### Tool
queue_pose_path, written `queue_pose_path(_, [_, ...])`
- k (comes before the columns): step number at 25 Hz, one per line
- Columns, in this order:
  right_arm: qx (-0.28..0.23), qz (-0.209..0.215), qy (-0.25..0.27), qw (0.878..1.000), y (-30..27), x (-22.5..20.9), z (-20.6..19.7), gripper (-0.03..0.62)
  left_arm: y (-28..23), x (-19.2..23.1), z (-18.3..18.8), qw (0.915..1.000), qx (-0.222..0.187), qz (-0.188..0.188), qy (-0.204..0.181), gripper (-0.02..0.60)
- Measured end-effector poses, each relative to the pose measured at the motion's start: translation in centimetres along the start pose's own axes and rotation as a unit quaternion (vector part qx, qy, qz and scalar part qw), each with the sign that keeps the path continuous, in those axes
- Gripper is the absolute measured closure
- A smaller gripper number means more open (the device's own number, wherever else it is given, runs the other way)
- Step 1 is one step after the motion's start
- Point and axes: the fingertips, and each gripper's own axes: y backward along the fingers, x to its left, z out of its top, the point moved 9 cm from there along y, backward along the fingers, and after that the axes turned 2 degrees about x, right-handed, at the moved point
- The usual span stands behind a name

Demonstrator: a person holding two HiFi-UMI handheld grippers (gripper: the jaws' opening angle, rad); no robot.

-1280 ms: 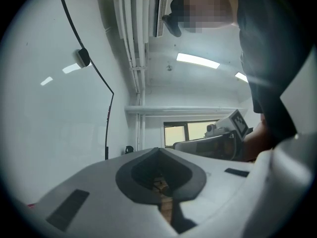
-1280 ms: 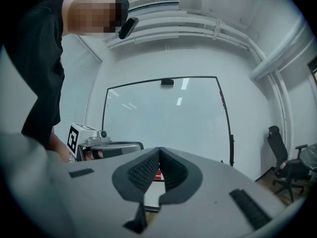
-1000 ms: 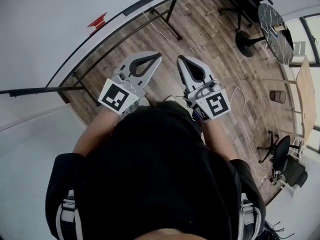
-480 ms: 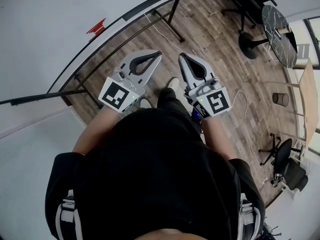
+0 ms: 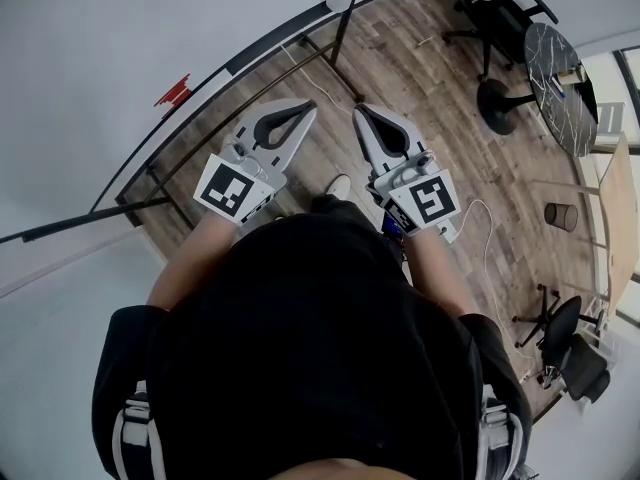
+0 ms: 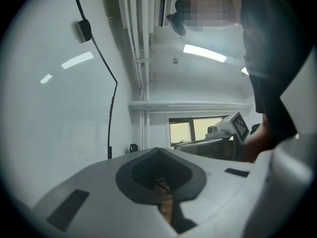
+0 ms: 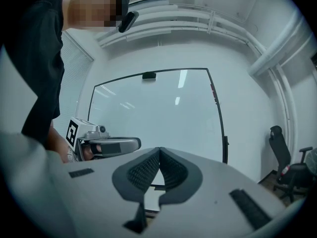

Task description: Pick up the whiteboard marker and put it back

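Note:
No marker shows clearly. A small red thing (image 5: pixel 172 92) sits at the lower edge of the whiteboard (image 5: pixel 110 38); it is too small to name. Both grippers are held level in front of the person's body, side by side over the wooden floor. My left gripper (image 5: pixel 312 105) is shut and holds nothing; its jaws meet at the tip (image 6: pixel 158 149). My right gripper (image 5: pixel 358 111) is shut and holds nothing as well (image 7: pixel 159 149). The right gripper view faces the whiteboard (image 7: pixel 158 108), with the left gripper (image 7: pixel 106 144) at its side.
The whiteboard's black stand leg (image 5: pixel 335 43) crosses the floor just ahead of the grippers. A white cable (image 5: pixel 487 258) lies on the floor at right. Office chairs (image 5: pixel 495 8), a round dark table (image 5: pixel 555 73) and a small bin (image 5: pixel 560 215) stand further right.
Both grippers have moved forward with the person, still shut and side by side. The whiteboard's lower edge and the red thing now lie closer. A shoe has come into view below them.

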Motion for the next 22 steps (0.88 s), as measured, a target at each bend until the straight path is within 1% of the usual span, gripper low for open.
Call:
queue_pose_path(4, [0.023,0.002,0.010,1.000,-0.5,-4.3,0.0,0.594,-3.8,1.1,0.3,0.9999,0.000,0.013,0.002,0.578])
queue_pose_path(10, [0.021,0.021,0.002,1.000,-0.9,-9.7,0.1,0.594,-8.7,1.6,0.5,0.9994,0.007,0.034,0.000,0.578])
queue_pose_path(15, [0.028,0.035,-0.005,0.999,-1.9,-12.7,-0.6,0.594,-11.3,2.3,0.2,0.9988,0.017,0.046,0.001,0.578])
queue_pose_path(22, [0.046,0.034,-0.014,0.998,-4.8,-16.4,-2.0,0.594,-14.0,5.6,-0.4,0.9978,0.036,0.055,0.009,0.578])
